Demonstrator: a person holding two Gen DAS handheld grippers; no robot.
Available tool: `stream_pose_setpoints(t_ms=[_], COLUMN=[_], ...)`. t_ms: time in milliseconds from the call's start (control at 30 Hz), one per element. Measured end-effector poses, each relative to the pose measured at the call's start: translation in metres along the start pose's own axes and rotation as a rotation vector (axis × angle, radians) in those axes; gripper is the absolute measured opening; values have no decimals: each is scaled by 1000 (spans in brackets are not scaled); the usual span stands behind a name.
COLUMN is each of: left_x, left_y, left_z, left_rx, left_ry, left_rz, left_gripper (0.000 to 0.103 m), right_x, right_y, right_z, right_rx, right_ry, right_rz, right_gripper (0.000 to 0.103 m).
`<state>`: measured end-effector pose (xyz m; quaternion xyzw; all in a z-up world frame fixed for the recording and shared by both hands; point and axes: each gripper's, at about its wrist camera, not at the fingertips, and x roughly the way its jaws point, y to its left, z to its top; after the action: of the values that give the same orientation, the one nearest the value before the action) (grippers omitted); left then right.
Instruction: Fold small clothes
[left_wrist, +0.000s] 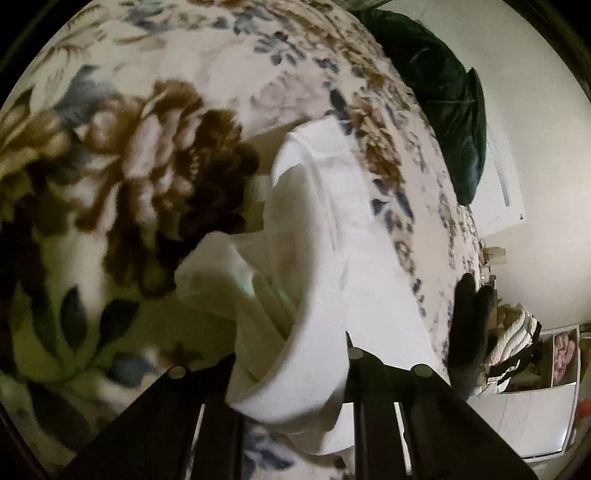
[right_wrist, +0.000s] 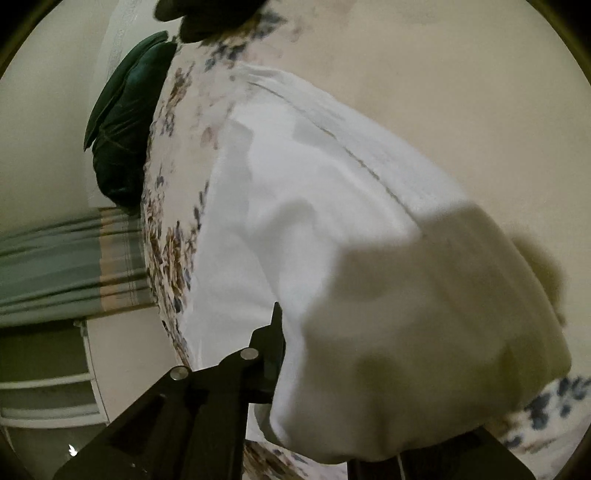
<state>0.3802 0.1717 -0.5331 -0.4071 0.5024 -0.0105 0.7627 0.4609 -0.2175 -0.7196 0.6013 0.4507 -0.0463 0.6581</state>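
A small white garment lies partly on a floral blanket. My left gripper is shut on a bunched fold of it, and the cloth hangs between the black fingers. In the right wrist view the same white garment fills the middle. My right gripper is shut on its near edge. Its left finger shows, and the other is hidden under the cloth. A black gloved hand shows at the right of the left wrist view.
A dark green cushion lies at the blanket's far edge; it also shows in the right wrist view. A pile of clothes and a white box stand beside the bed. A striped curtain hangs at left.
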Motion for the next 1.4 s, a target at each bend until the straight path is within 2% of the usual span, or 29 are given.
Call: stream_pose_setpoints(t_ms=[233,367,500,600,667,733,900,933,967,1033,1100,1133,1200,1300,1400], left_x=[-85,-157,-188,-175,-148,-127,-21,-5,11,18,11,5,-9,-26,-29], left_y=[-24,-28,-27,-26,-27,-29,-54,-58,-65,-71,-73,-72,-62,-37,-12], left_z=[-20,-40,-57,-58,-50,-41,12,21,31,37,36,34,25,12,7], left_rx=[-3,-29,-70,-76,-84,-82,4,20,44,89,125,143,157,131,86], left_ry=[54,125,206,228,228,219,213,216,218,208,189,177,163,146,138], left_rz=[14,60,110,121,120,123,108,113,123,126,120,123,150,202,246], left_gripper=[12,13,13,13,13,14,19,23,25,30,38,47,61,62,62], right_x=[-72,-138,-193,-210,-202,-182,-98,-78,-69,-62,-64,-67,-80,-91,-92], right_y=[35,47,47,39,36,33,49,51,52,57,61,63,64,56,38], right_z=[-23,-62,-100,-108,-100,-83,-13,4,12,26,28,26,18,7,1], right_rx=[-37,-25,0,29,30,59,35,46,59,42,13,-15,-90,-145,-136], right_ry=[57,130,184,195,193,194,154,158,154,121,110,109,92,91,103], right_rz=[-16,-48,-102,-128,-142,-141,-139,-134,-112,-98,-87,-95,-134,-199,-221], right_gripper=[8,7,7,7,7,8,12,25,50,67,69,74,75,75,75])
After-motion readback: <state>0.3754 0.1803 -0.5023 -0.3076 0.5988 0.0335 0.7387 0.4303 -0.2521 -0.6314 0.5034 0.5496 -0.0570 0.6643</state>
